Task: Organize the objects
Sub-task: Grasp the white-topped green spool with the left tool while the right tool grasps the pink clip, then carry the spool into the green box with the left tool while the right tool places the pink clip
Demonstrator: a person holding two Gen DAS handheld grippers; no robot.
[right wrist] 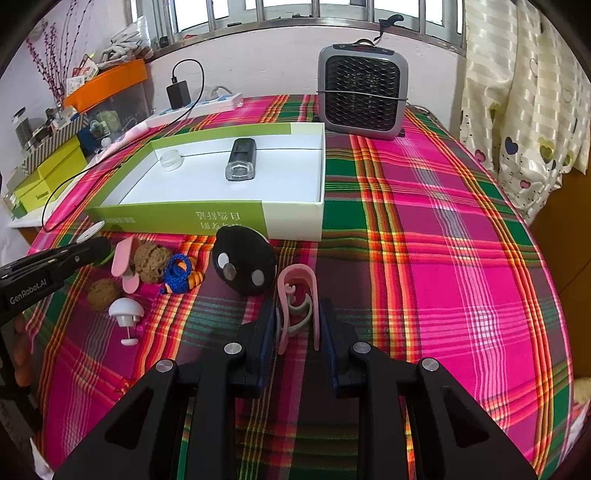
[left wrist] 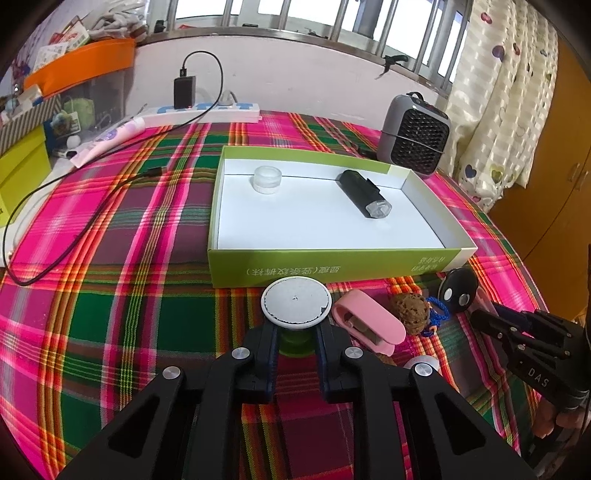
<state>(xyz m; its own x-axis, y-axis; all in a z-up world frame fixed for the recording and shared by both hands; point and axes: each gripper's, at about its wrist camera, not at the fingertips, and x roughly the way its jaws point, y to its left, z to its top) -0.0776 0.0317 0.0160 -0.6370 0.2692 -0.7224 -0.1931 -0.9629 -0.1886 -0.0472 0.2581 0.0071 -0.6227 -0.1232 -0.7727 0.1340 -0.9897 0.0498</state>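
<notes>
A barred window lets in bright daylight above a pale wall. A heart-printed curtain hangs at the right (beside a wooden cabinet). A pink-and-green plaid tablecloth covers the table.

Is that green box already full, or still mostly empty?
Mostly empty. The green box holds only a small clear jar and a black flashlight-like gadget; most of its white floor is bare.

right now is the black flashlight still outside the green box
No, the black flashlight lies inside the green box, near a small clear jar.
</notes>
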